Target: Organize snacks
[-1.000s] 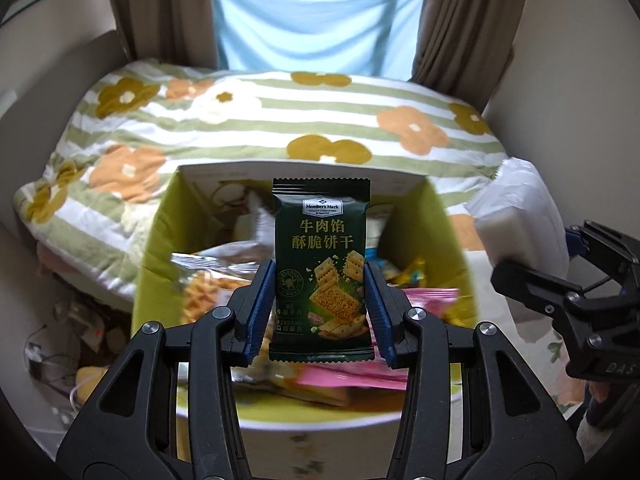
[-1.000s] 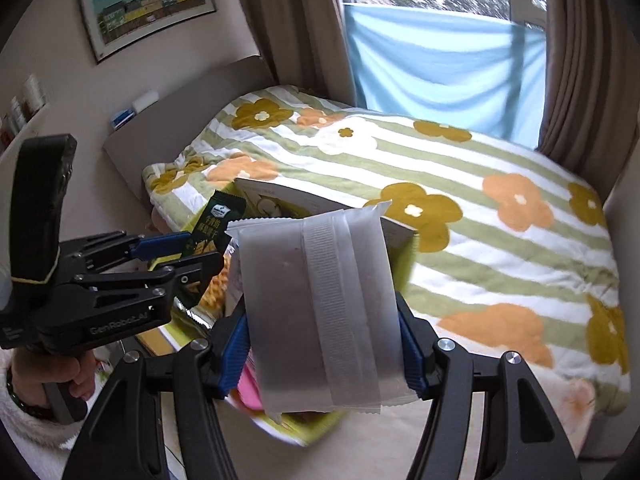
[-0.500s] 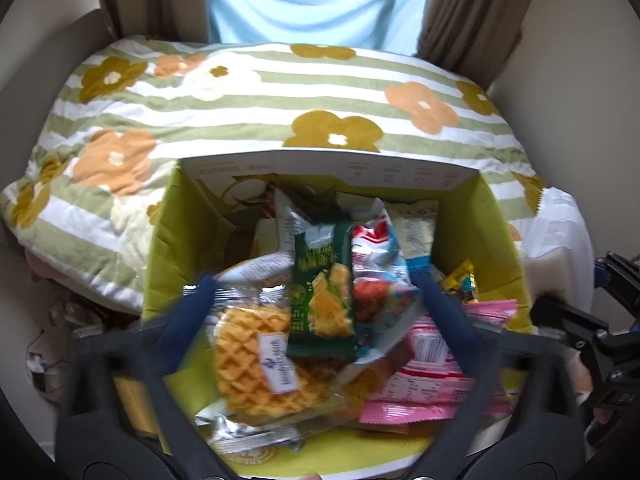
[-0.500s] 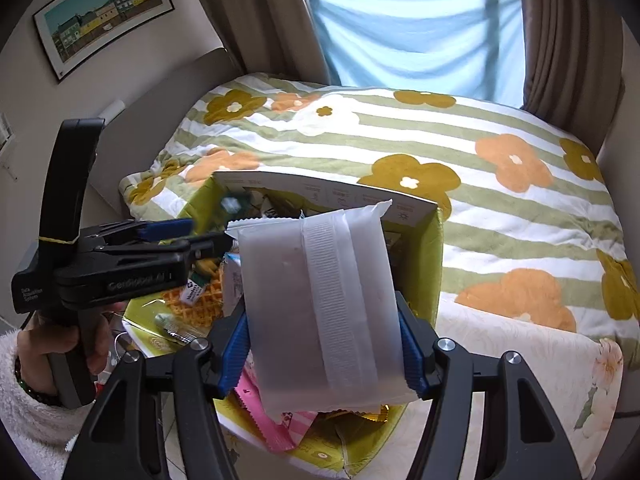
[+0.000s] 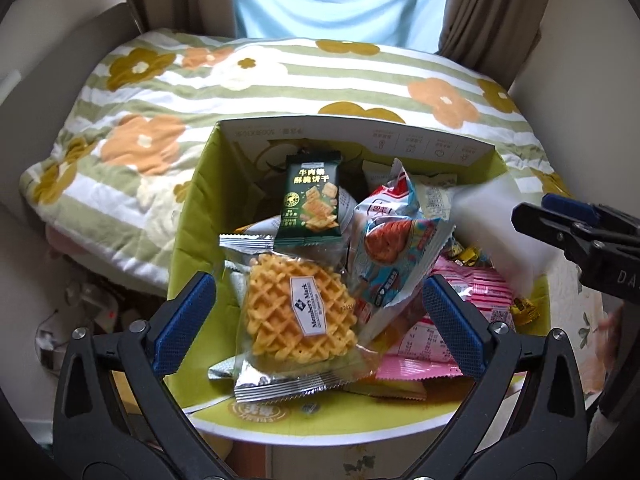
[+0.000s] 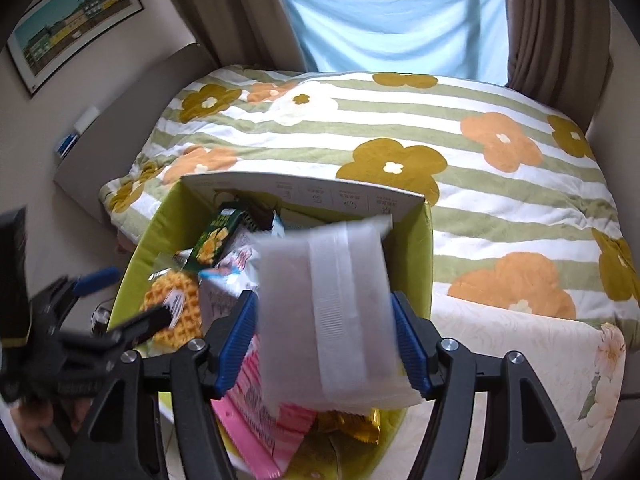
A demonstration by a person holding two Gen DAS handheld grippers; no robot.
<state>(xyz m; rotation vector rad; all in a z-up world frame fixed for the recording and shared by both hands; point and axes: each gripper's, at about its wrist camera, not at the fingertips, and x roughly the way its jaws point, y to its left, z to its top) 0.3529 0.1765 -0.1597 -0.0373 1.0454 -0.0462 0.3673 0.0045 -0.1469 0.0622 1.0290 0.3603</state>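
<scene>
We find an open box (image 5: 188, 216) standing just before the near edge of a bed (image 5: 280, 76), with curtains (image 5: 492, 8) beyond the bed's far side. Inside the box, a waffle packet (image 5: 296, 320) lies at the near left, on top of other packets. A cracker packet (image 5: 313, 200) stands behind it, leaning toward the far wall. A bread packet (image 5: 392, 252) lies to the right of both. A striped packet (image 5: 452, 344) lies at the near right, under the bread packet. A white packet (image 6: 340, 312) hangs above the box's right side.
</scene>
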